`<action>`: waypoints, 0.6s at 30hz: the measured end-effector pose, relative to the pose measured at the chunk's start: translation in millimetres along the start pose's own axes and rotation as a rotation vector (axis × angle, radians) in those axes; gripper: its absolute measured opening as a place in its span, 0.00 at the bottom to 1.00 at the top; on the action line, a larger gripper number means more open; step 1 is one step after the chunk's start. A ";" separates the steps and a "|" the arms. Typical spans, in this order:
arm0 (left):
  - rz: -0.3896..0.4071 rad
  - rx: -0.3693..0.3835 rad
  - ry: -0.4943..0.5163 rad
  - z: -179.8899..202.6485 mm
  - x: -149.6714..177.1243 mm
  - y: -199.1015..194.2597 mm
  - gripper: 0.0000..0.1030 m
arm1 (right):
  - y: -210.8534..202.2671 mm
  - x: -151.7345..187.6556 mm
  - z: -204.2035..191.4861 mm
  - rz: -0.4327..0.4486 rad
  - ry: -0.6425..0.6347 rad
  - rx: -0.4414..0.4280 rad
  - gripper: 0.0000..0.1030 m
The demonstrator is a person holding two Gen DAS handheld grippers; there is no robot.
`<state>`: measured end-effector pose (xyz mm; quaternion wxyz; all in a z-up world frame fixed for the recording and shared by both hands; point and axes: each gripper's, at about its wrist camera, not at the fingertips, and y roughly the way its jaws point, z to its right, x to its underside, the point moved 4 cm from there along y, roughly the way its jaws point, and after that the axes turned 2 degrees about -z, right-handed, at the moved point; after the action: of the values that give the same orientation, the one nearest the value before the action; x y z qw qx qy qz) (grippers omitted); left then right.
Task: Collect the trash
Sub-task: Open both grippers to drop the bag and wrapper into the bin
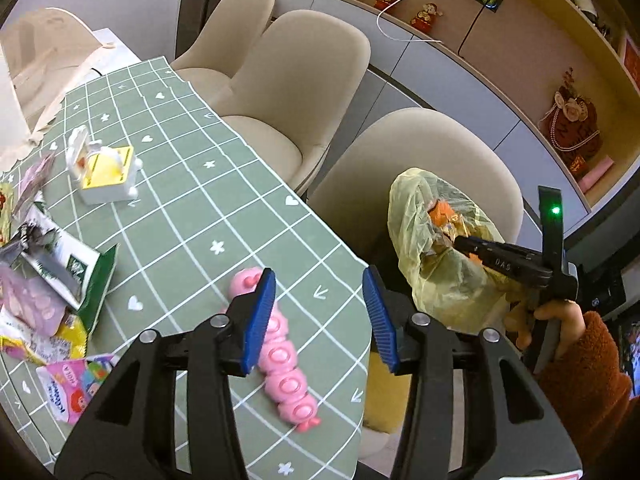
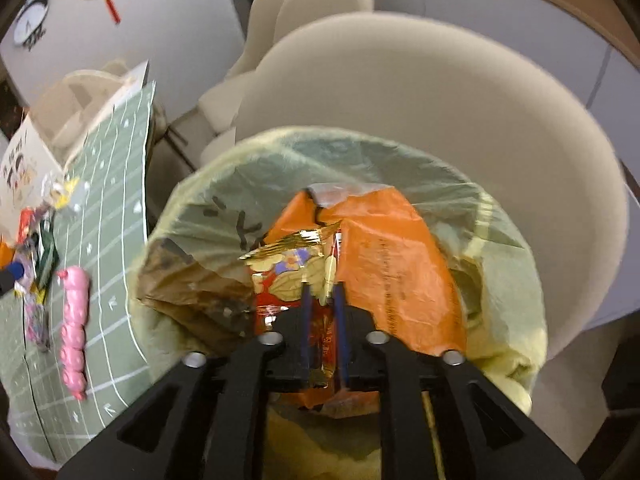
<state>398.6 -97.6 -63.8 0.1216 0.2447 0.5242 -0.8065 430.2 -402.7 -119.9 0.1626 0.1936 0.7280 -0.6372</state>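
The right gripper has its blue pads drawn close together on a red-and-gold wrapper, which it holds over the mouth of the yellow bag; the wrapper's top already sits against the orange packet inside. The bag stands just off the table edge, in front of a beige chair. In the left wrist view the same gripper reaches into the bag from the right, though its tips are too buried there to read. The left gripper hangs wide open and empty above the table's near edge, with a pink caterpillar toy lying on the green cloth beneath its left pad. So the step in hand looks like the drop: the piece is over the bag and only needs releasing, so the next move calls for spreading the right pads and lifting clear without snagging the thin plastic rim. Much is left: a heap of wrappers lies at the left of the cloth, near a white-and-yellow toy box. The free left gripper is the nearer to that heap, and should skip the toys.
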 end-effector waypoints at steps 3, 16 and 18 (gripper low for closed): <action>0.003 0.020 -0.023 -9.7 9.5 -13.6 0.44 | -21.1 4.9 -5.1 0.054 0.000 0.022 0.38; 0.112 -0.200 -0.174 -157.3 77.6 -115.7 0.45 | -107.5 42.5 -121.9 0.267 -0.015 -0.065 0.48; 0.133 -0.226 -0.205 -188.5 87.2 -132.0 0.45 | -109.1 49.9 -151.9 0.264 -0.030 -0.103 0.49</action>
<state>315.0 133.8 -67.9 0.2541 0.1800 0.5793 -0.7533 334.7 -260.8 -29.2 0.2655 0.2698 0.7254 -0.5750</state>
